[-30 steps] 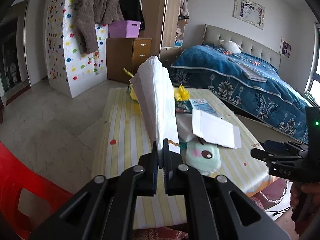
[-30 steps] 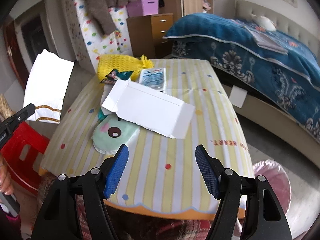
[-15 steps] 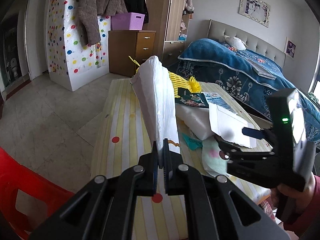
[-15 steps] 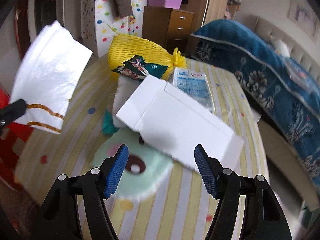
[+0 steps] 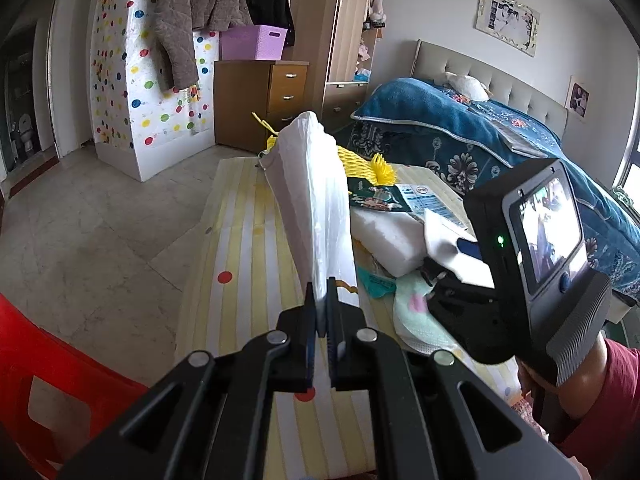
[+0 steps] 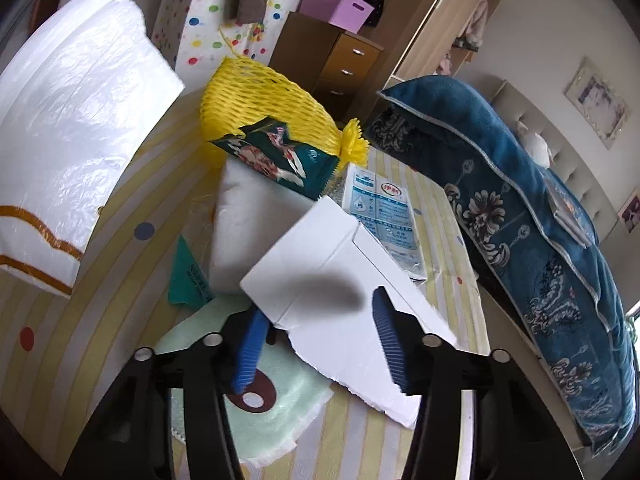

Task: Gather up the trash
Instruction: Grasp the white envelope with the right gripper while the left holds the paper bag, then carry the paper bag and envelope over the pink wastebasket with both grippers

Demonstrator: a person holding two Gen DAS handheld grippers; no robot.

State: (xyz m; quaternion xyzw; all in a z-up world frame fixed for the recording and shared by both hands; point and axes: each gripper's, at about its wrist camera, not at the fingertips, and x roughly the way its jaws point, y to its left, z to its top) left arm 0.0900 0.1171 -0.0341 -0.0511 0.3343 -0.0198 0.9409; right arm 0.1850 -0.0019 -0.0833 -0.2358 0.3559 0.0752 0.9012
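Left wrist view: left gripper point(image 5: 323, 312) pinched on the white plastic bag point(image 5: 316, 204), held upright above the striped table point(image 5: 240, 248).
Right wrist view: right gripper point(image 6: 316, 344) spread wide, its fingers either side of the near corner of the white flattened box point(image 6: 340, 280), which lies atop the trash pile by the yellow foam net point(image 6: 260, 100).

Left tool point(image 5: 322, 322) clamped tight, right tool point(image 6: 316, 344) spread wide

Bedroom: blue-quilted bed point(image 5: 500, 144), wooden dresser point(image 5: 260, 104), marble floor point(image 5: 100, 232).
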